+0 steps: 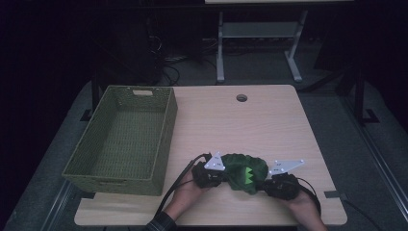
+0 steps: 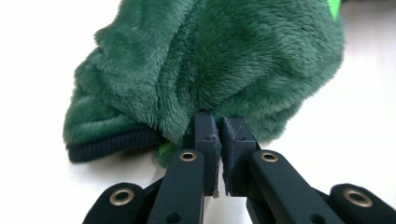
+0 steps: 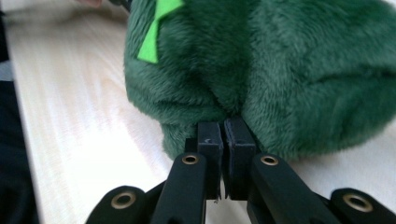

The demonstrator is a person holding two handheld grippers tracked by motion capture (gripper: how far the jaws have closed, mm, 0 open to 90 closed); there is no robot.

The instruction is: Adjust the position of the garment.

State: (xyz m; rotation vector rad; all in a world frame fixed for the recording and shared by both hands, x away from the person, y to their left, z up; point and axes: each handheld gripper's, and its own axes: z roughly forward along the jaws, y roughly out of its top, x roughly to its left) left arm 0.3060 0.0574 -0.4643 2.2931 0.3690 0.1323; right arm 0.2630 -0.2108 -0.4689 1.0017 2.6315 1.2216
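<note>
My right gripper (image 3: 223, 127) is pinched tight on a fold of the green plush (image 3: 289, 70). Its bright green spike (image 3: 156, 32) sits upper left; the table (image 3: 79, 121) lies beneath the plush.

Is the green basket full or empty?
Empty. The high view looks straight into the green basket and shows bare woven bottom; the fuzzy green hat sits outside on the table.

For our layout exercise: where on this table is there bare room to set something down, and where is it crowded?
Free: the wide bare wood of the table between the woven basket and the right edge, up to the cable hole; also the basket's bare floor. Crowded: the near edge, where the left hand-held gripper and right hand-held gripper pinch the green plush garment.
</note>
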